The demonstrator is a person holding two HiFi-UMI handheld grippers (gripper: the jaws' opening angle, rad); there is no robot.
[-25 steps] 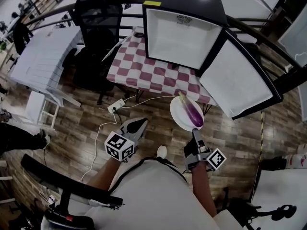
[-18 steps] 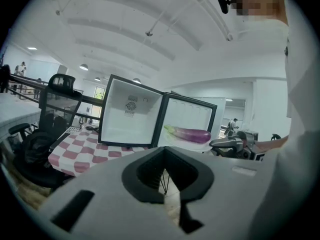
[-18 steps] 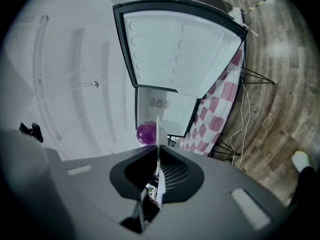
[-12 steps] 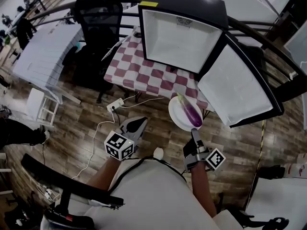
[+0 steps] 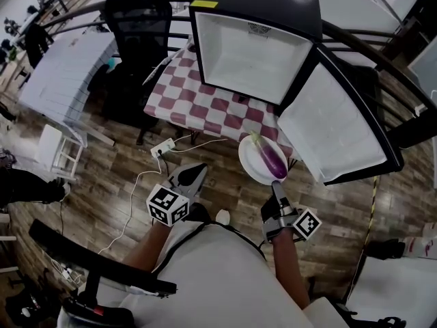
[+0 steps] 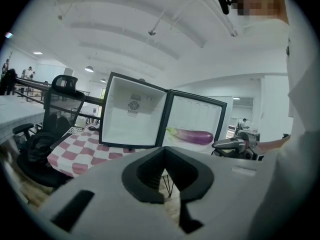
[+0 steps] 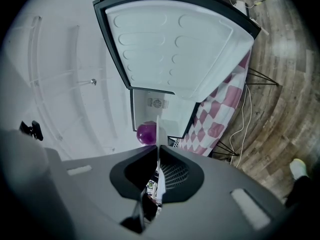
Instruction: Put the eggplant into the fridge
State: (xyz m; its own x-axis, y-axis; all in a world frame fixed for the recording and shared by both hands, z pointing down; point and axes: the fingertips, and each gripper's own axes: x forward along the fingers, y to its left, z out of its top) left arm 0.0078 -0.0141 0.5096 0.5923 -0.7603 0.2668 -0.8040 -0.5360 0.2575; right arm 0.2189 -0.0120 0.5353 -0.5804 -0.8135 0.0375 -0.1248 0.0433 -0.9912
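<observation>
Eggplant [image 5: 272,158], purple with a green stem, lies on a white plate [image 5: 251,162] out in front of the person, not yet inside the fridge [image 5: 254,46]. The right gripper [image 5: 275,186] is clamped on the plate's near rim; its own view shows the rim edge-on, pinched between the jaws, with the eggplant's round end just beyond. The left gripper [image 5: 193,176] holds nothing, and its jaws are drawn together with only a thin slit at the tips. It points toward the table [image 5: 198,104] with the red-and-white checked cloth on which the fridge stands.

Compared with a second ago, the person has stepped nearer. The fridge and its open door [image 5: 334,128] fill more of the head view. The plate's far edge now overlaps the corner of the checked cloth just below the door, where before it sat over bare wooden floor [image 5: 123,176]. Both grippers have travelled forward along with the person, keeping the same spacing. The grip on the plate is unchanged, and the eggplant lies in the same place on it.
</observation>
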